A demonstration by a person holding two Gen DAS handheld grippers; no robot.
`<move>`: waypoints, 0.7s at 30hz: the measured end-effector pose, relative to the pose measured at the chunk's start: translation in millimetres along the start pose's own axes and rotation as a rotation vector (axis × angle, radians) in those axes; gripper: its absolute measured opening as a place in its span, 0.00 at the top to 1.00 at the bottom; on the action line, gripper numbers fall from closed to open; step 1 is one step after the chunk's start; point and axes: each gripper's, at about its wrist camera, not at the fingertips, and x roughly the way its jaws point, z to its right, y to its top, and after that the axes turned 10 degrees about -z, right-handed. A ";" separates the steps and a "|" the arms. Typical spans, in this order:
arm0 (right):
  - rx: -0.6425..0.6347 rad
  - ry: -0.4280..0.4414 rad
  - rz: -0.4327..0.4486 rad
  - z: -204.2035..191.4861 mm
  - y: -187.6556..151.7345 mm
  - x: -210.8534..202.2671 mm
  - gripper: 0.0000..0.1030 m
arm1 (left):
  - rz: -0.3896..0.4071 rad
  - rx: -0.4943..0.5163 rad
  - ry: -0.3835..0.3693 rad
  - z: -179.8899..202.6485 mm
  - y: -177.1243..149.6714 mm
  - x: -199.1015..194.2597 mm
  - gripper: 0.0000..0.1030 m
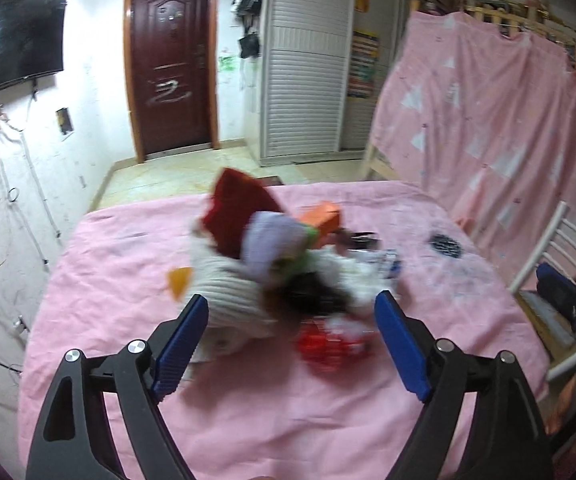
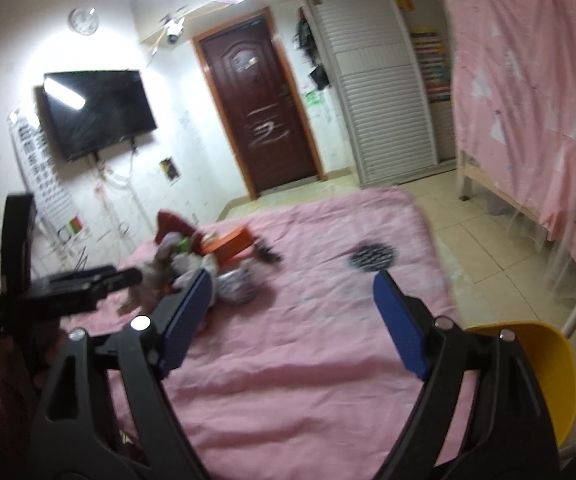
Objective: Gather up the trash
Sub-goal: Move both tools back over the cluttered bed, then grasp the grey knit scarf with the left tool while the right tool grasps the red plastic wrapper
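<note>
Trash pile (image 1: 284, 276) sits mid-frame in left wrist view on the pink tablecloth (image 1: 248, 412), blurred: red cloth-like piece (image 1: 236, 212) on top, orange box (image 1: 324, 220) behind it, white ribbed item (image 1: 228, 292), dark lump (image 1: 308, 292), red crinkly wrapper (image 1: 328, 344) nearest the camera, small orange scrap (image 1: 178, 280) off to the left. Left gripper (image 1: 292, 352) has fingers spread wide apart, nothing between them, tips just short of the pile, red wrapper lying between the blue pads (image 1: 184, 344). Right gripper (image 2: 292, 320) likewise spread wide and empty, over bare cloth in lower centre; same pile (image 2: 208, 260) shows left of centre in right wrist view, beyond its left pad. Black round mesh object (image 2: 372, 258) lies on the cloth, right of the pile, well apart from it. Yellow bin rim (image 2: 552, 364) at lower right edge of right wrist view. Other handheld rig (image 2: 64, 288) visible at left. Background: brown door (image 1: 172, 68) upper centre, wall TV (image 2: 96, 108), white louvred wardrobe (image 1: 308, 60), pink curtain (image 1: 488, 112) on the right, white chair frame (image 1: 548, 240) at right edge.
</note>
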 end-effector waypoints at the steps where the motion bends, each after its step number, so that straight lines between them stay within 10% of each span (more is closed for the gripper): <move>1: -0.014 0.011 -0.017 -8.3 -0.7 7.4 0.21 | -0.003 -0.008 0.008 -6.5 0.6 1.9 0.24; 10: -0.123 0.083 -0.136 -67.4 -12.2 56.3 0.16 | -0.046 -0.053 0.090 -55.3 -4.2 29.2 0.23; 21: -0.184 0.097 -0.232 -100.7 -16.1 93.0 0.16 | -0.111 0.023 -0.054 -50.5 -3.7 52.4 0.23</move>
